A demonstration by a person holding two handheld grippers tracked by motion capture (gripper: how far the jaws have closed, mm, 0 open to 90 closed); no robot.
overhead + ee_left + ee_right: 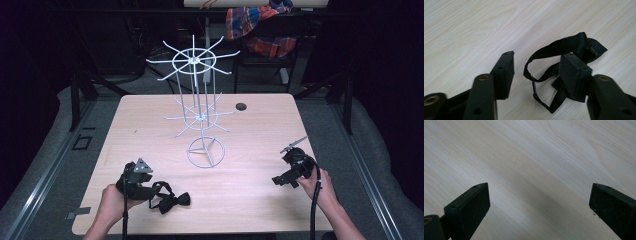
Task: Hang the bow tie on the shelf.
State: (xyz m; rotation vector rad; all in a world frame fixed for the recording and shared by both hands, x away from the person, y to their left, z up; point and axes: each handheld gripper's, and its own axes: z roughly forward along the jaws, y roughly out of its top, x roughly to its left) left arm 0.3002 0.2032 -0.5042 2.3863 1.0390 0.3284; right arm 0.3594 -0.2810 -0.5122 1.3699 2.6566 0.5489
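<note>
Bowtie (564,62) sits between the spread jaws of the left gripper (537,68), so it's grab time, looks like: close on the strap, while the right gripper (539,202) idles wide open.

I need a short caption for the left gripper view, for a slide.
Open left gripper over a black bow tie and its strap on the wooden table.

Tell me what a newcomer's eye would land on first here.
The tall white wire rack with radiating spokes stands mid-table, toward the far edge. Near the front left, a black bow tie with its strap lies on the pale wood table, and the left claw is open around the strap. The right claw is open over bare wood at the table's right.
</note>
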